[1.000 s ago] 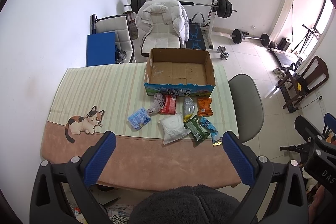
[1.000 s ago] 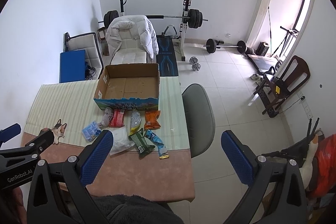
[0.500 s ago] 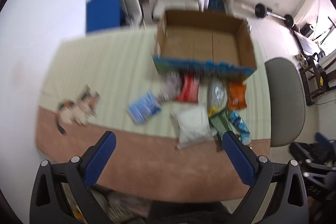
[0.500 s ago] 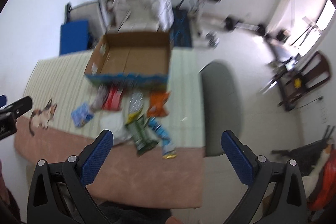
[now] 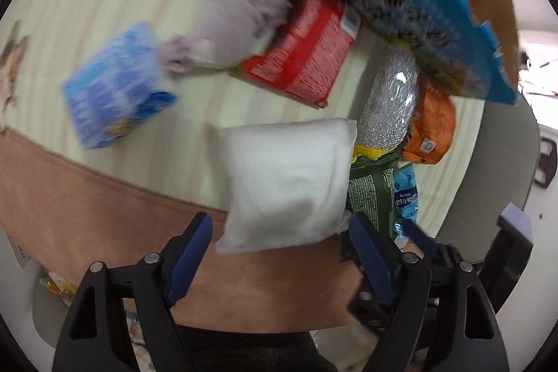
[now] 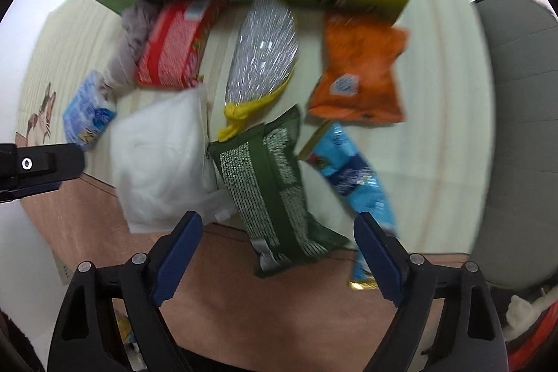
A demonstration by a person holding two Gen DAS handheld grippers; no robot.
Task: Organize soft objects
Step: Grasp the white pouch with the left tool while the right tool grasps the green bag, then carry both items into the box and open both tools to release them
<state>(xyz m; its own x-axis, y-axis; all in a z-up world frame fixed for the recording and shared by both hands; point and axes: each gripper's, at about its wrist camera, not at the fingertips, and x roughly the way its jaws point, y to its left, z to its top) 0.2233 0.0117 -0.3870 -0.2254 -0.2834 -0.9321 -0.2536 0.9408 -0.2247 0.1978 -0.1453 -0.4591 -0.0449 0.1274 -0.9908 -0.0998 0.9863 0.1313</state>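
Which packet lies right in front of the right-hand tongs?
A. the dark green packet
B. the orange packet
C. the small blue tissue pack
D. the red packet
A: in the right wrist view the dark green packet lies between the open right tongs, not yet gripped.

A grey padded chair [image 6: 516,114] is standing beside the table edge, while a striped cream-and-tan tablecloth [image 5: 87,190] bearing a printed calico cat [image 6: 42,117] is covering the tabletop.

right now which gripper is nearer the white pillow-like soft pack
Left. The left gripper straddles the white pillow-like soft pack's near edge; the right gripper sits over the dark green snack bag beside it.
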